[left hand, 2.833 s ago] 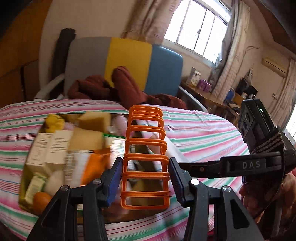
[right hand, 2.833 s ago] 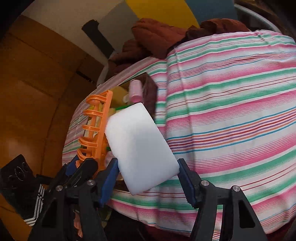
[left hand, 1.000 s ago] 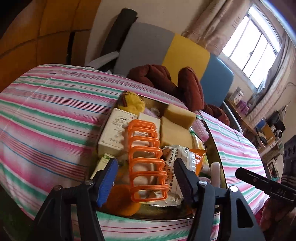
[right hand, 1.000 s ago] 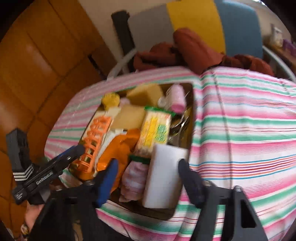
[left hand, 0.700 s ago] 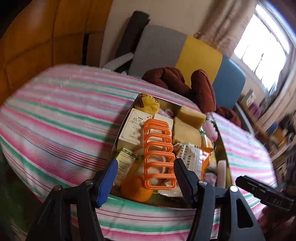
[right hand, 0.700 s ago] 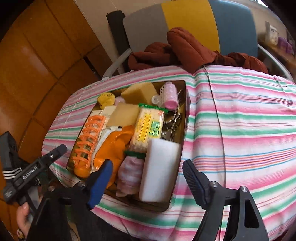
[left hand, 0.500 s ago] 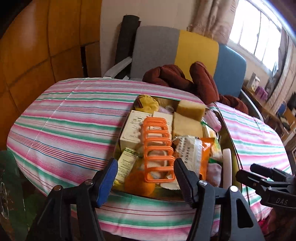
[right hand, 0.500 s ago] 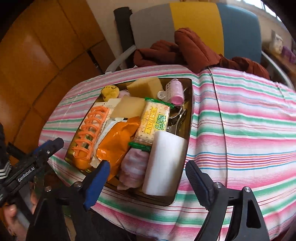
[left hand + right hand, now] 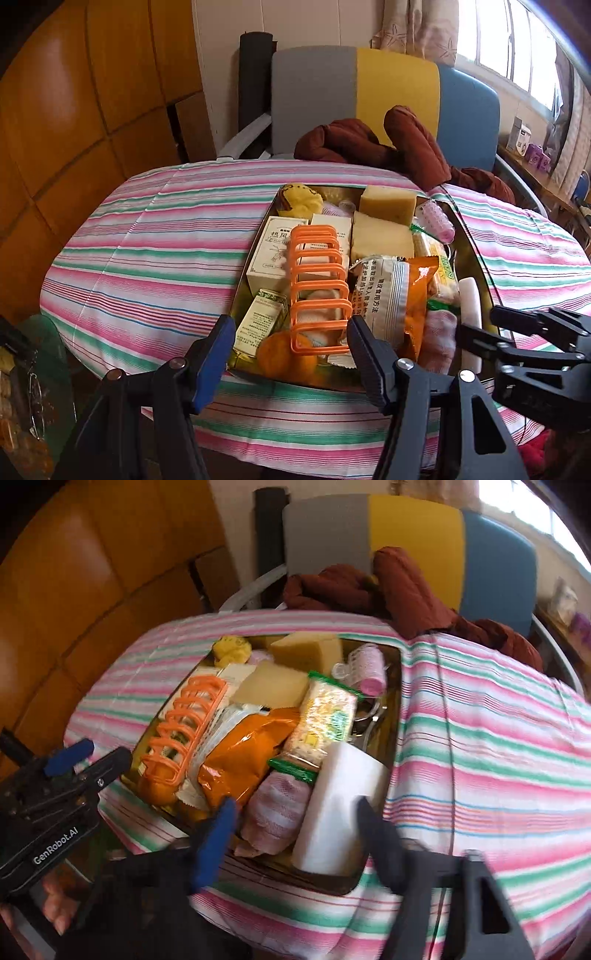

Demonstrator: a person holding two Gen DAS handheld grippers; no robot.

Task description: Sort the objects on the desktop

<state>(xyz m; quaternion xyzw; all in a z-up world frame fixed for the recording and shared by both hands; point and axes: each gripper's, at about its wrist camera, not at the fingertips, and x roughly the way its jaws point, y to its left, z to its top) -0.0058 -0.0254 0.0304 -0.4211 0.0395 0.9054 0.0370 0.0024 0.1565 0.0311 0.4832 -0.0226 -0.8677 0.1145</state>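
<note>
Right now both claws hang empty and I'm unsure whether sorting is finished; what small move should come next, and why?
Probably back both claws away. The left claw and right claw are open, while the orange plastic rack and white foam block already lie inside the crowded metal tray.

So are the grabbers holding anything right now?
No. The left hand-held gripper and right hand-held gripper are both open and empty; the orange rack and white block lie in the tray.

orange rack (image 9: 317, 286) | lying atop tray (image 9: 476, 266) clutter || white sponge (image 9: 341, 808) | tilted, tray's right edge
</note>
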